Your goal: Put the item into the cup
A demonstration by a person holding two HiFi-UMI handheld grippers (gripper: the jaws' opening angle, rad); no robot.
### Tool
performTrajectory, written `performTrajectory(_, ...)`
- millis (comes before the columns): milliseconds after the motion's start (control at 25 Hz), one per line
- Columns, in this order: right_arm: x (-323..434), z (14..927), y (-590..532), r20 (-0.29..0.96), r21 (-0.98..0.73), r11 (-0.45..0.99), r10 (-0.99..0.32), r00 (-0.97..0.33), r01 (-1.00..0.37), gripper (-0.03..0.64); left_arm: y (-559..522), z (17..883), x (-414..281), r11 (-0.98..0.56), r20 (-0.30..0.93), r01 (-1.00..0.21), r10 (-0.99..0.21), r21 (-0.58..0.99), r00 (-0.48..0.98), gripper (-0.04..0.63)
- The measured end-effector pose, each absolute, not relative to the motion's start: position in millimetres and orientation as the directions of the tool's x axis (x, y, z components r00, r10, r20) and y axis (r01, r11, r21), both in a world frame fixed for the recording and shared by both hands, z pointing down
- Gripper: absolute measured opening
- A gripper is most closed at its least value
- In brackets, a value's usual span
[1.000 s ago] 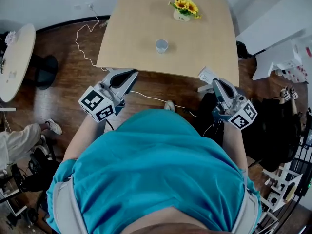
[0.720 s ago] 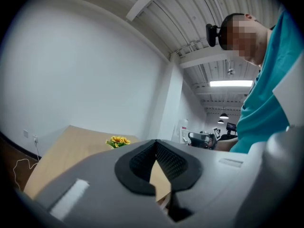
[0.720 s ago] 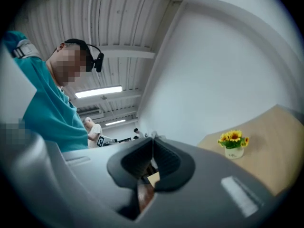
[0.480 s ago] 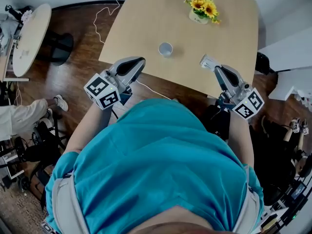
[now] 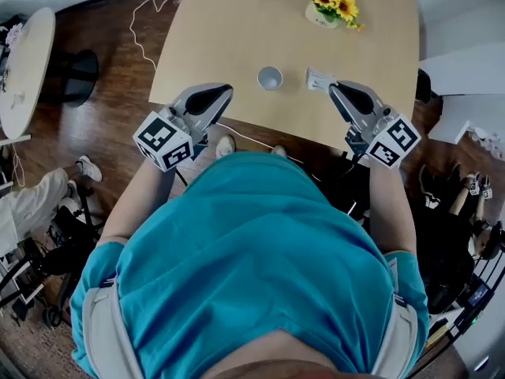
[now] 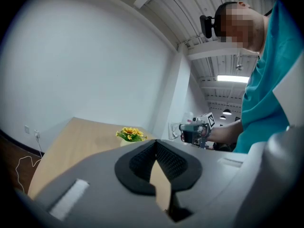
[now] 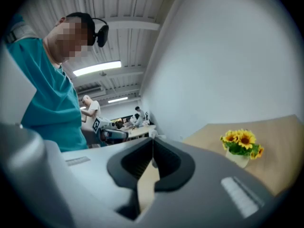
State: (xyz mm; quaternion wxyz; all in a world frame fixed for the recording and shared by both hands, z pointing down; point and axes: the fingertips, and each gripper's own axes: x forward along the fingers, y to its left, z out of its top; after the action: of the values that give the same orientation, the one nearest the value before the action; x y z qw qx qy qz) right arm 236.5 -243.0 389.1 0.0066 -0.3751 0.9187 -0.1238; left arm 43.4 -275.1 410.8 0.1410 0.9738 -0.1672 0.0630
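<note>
R tool (image 7: 152,141): jaws pressed together w/ a small white item (image 5: 319,79) pinched at the very tips. Only a sliver pokes out past them in the right gripper view. Head view shows a flat pale piece; can't tell what it is exactly. L tool (image 6: 156,142): jaws closed tip to tip, nothing betw them, held over the table's near edge, left of the cup.

Item hangs over the table (image 5: 237,30), just right of the cup (image 5: 270,77), not yet above its mouth. Cup stands upright and open, alone, toward the near edge. Flower pot (image 5: 330,5) w/ sunflowers sits well apart at the far right.

Step in hand, as I read it: carry the item left to the cup & let it go inside. To do it well:
- Slide R tool left until the item is centred over the mouth.
- Tip the nose down so the item points into the opening.
- Lower until its bottom edge is inside the rim, then open.

Item looks roughly as wide as the mouth, so prob. edge-first, else it may bridge the rim. Cup looks light & nothing steadies it, so don't clip the rim. L tool is close enough to brace it if needed. Release low: a flat light piece could flutter off.
</note>
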Motion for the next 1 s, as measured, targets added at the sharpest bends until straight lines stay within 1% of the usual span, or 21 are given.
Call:
performTrajectory(280, 196, 415, -263, 0.304, -0.084, 0.752, -0.605, -0.736, -0.654, 0.008, -275, 428, 22, -0.898, 0.169, -0.338, -0.301, 0.283, 0.939, 0.003)
performTrajectory(520, 173, 465, -296, 0.527, 0.02, 0.846, -0.462, -0.714, -0.533, 0.008, -292, 452, 19, -0.863, 0.184, -0.377, -0.332, 0.337, 0.925, 0.003)
performTrajectory(640, 152, 478, -304, 0.632, 0.076, 0.885, -0.399, -0.664, -0.459, 0.008, -294, 450, 10, -0.861, 0.183, -0.37, -0.325, 0.349, 0.928, 0.003)
performTrajectory(800, 136, 514, -308, 0.766, 0.143, 0.93, -0.32, -0.558, -0.338, 0.008, -291, 455, 1, -0.858, 0.193, -0.369, -0.319, 0.358, 0.928, 0.003)
performTrajectory(1000, 128, 552, -310, 0.864, 0.187, 0.958, -0.267, -0.428, -0.219, 0.008, -287, 460, -6, -0.843, 0.188, -0.374, -0.325, 0.386, 0.927, 0.003)
